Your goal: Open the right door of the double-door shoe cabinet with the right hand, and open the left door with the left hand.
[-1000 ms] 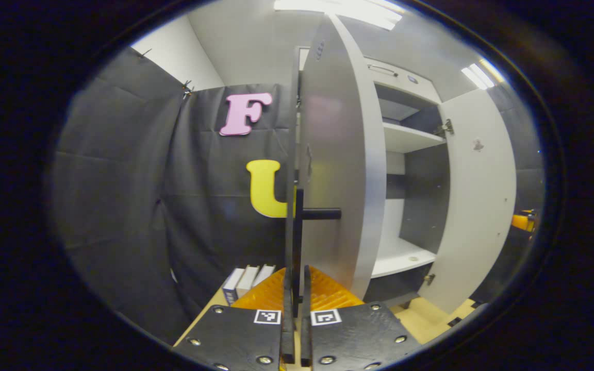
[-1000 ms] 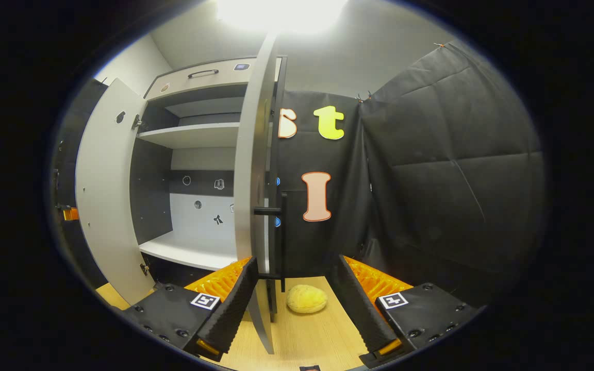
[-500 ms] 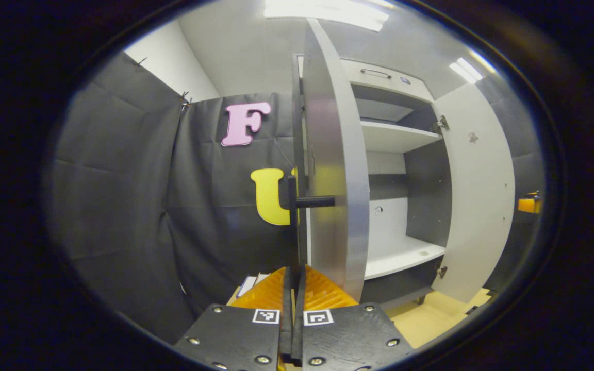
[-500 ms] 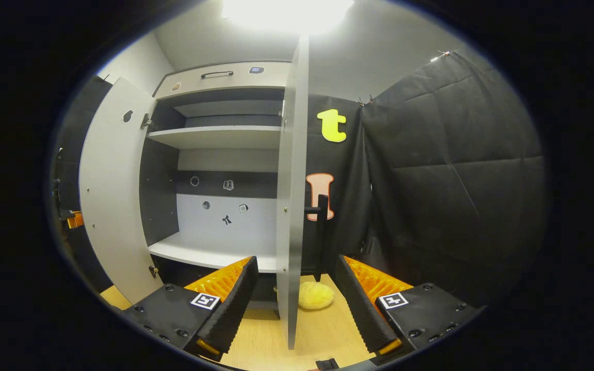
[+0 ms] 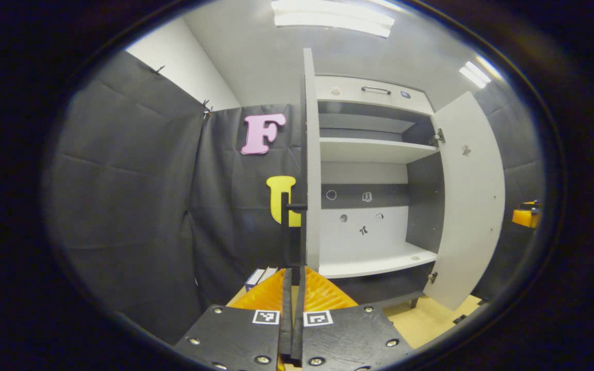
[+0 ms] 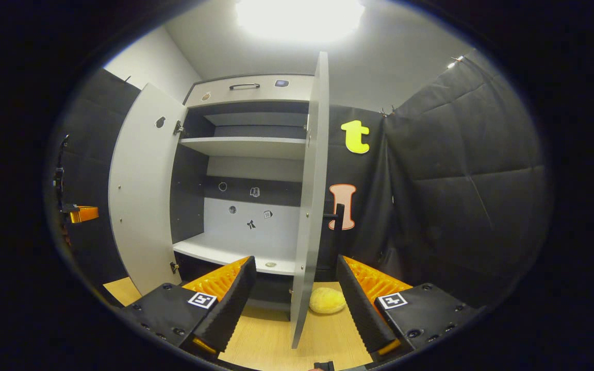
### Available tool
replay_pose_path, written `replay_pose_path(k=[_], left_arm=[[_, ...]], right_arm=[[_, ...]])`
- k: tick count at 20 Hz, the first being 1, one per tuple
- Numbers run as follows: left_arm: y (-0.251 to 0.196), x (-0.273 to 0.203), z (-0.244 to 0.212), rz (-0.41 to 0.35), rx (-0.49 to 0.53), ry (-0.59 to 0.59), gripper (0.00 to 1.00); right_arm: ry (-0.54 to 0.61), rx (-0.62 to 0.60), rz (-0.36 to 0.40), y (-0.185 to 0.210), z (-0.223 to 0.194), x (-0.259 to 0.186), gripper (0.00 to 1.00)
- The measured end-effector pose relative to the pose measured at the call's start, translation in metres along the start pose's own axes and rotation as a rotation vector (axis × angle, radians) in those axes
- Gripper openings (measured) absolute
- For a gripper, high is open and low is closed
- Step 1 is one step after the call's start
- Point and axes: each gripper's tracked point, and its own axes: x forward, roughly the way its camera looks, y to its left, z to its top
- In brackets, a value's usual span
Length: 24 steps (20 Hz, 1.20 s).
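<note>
Either side of the shoe cabinet [image 6: 248, 93], both doors stand swung out, long axes vertical. Left door [image 5: 311, 170] shows edge-on, free edge pointing at the left gripper [image 5: 292, 288], whose fingers clench its black handle [image 5: 285, 242]. Right door [image 6: 311, 206] likewise edge-on; right gripper [image 6: 293, 293] is spread wide, released, near its lower edge.

Both grippers, left gripper [image 5: 292, 288] & right gripper [image 6: 293, 288]: black bolted plates w/ silver screws, square b/w fiducial tags, ribbed wedge-shaped fingers [image 6: 230, 299].
</note>
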Motion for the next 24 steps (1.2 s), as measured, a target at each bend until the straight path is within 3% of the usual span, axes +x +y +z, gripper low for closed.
replay_pose_path(k=[8, 9, 13, 14, 24], left_arm=[[-0.012, -0.041, 0.012, 0.015, 0.0, -0.025, 0.01], [-0.012, -0.046, 0.014, 0.012, -0.001, -0.03, 0.09], [-0.011, -0.059, 0.022, 0.038, 0.021, -0.069, 0.76], [-0.01, -0.064, 0.024, 0.046, 0.028, -0.079, 0.8], [-0.013, -0.084, 0.041, 0.084, 0.084, -0.123, 0.8]], right_arm=[[-0.034, 0.005, -0.013, -0.015, 0.009, -0.027, 0.98], [-0.042, 0.002, -0.018, -0.016, 0.01, -0.031, 0.97], [-0.062, 0.016, -0.031, -0.019, 0.015, -0.044, 0.97], [-0.067, 0.021, -0.03, -0.019, 0.017, -0.047, 0.98], [-0.088, 0.033, -0.025, -0.021, 0.022, -0.056, 0.97]])
